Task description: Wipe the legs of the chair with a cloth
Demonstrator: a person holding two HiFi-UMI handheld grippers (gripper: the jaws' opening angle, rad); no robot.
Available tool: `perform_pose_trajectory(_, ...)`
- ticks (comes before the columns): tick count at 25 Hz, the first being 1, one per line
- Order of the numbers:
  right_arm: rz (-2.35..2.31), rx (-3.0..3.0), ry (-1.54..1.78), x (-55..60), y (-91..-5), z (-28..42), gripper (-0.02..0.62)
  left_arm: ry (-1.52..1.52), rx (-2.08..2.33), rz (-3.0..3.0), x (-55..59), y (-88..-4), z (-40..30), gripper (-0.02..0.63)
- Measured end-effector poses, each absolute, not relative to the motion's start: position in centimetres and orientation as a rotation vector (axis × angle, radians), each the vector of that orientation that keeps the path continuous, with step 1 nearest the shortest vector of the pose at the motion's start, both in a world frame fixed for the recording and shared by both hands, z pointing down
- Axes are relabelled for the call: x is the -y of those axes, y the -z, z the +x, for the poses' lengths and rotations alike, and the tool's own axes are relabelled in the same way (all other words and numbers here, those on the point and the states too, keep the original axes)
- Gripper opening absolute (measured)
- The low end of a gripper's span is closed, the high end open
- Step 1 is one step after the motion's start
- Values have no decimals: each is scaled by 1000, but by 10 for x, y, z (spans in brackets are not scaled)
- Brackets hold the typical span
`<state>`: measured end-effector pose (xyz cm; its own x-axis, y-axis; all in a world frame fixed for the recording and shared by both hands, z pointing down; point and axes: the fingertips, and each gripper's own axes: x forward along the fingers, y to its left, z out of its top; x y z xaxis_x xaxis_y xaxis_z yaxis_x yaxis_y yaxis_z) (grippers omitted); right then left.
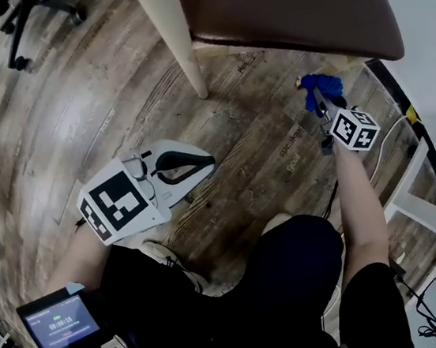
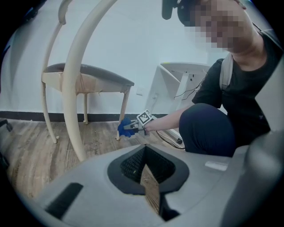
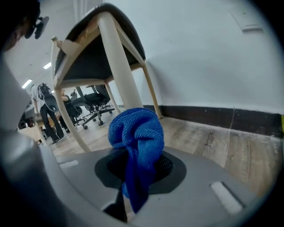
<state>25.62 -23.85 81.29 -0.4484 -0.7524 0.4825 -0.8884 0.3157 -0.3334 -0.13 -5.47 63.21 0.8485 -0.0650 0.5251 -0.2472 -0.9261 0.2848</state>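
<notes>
Head camera overhead, gripper cameras low, sharing chair (image 1: 283, 1)

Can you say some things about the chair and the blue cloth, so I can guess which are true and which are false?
1. The right gripper is squeezing the blue cloth. True.
2. The cloth is spread flat on the floor. False: it is bunched up in the right gripper's jaws.
3. The left gripper holds a sponge. False: there is nothing between its jaws.
4. The chair's legs are cream-coloured. True.
</notes>
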Motion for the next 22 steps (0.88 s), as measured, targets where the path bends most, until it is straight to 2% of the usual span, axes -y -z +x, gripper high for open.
perform_pose_trajectory(7, 1397, 2017, -960, 235, -920, 259, 83, -777, 251, 2659, 54, -639, -8, -3)
perform_pose_trajectory(22, 1379, 2013, -915, 235, -900, 260, 83, -736, 248, 2672, 56, -632, -12, -3)
